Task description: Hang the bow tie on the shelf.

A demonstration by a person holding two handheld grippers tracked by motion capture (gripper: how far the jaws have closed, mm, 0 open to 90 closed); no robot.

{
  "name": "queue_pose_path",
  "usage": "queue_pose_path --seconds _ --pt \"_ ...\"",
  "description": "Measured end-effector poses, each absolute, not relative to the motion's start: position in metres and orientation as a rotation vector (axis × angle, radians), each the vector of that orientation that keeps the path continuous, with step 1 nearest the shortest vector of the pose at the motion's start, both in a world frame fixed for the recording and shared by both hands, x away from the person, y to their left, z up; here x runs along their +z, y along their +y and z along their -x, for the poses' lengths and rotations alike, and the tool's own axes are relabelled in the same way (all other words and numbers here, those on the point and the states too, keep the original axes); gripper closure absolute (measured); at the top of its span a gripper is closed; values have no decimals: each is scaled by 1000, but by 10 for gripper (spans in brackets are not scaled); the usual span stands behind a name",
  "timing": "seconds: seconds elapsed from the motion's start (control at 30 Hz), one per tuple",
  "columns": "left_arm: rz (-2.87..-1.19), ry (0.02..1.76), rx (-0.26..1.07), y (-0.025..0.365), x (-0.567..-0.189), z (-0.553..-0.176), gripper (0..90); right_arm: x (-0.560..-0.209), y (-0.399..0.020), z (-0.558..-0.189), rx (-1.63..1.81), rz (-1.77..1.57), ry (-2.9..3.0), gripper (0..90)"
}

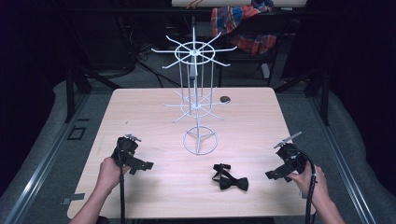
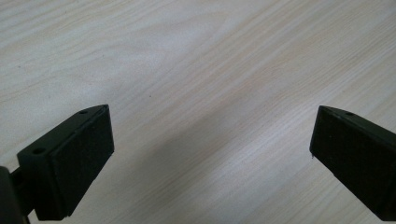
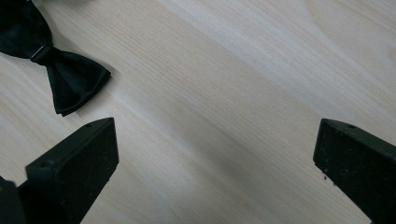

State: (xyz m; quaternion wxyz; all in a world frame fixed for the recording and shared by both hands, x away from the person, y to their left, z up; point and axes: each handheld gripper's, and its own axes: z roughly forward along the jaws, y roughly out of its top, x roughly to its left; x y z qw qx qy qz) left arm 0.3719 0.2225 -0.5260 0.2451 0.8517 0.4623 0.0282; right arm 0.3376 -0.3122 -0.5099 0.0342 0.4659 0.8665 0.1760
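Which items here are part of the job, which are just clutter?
In play:
- black bow tie, flat on the table
- white wire hook stand
- left gripper, open
- right gripper, open

Lying about:
- small dark round thing near the table's far edge
- plaid cloth behind the table

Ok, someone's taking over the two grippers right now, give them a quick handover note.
Left gripper: open, holding nothing, low over the table at front left.
Right gripper: open, holding nothing, at front right.
Black bow tie: flat on the table between the grippers, nearer the right one, untouched.
White wire rack: upright mid-table, hooks bare.
Done: nothing yet.
Left: probably pick up the bow tie and hang it on a rack hook.
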Motion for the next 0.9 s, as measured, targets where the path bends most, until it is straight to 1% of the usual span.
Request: queue_pose_path --seconds 0.13,0.43,0.9 --pt "-2330 1257 83 221 -525 -372 0 -509 -312 -338 511 -1407 2679 0" --pt "-2314 1270 76 223 -526 -371 0 -502 -305 -336 575 -1370 2680 0" --pt "-2312 1276 74 224 -526 -371 0 -493 -276 -331 609 -1244 2745 0"
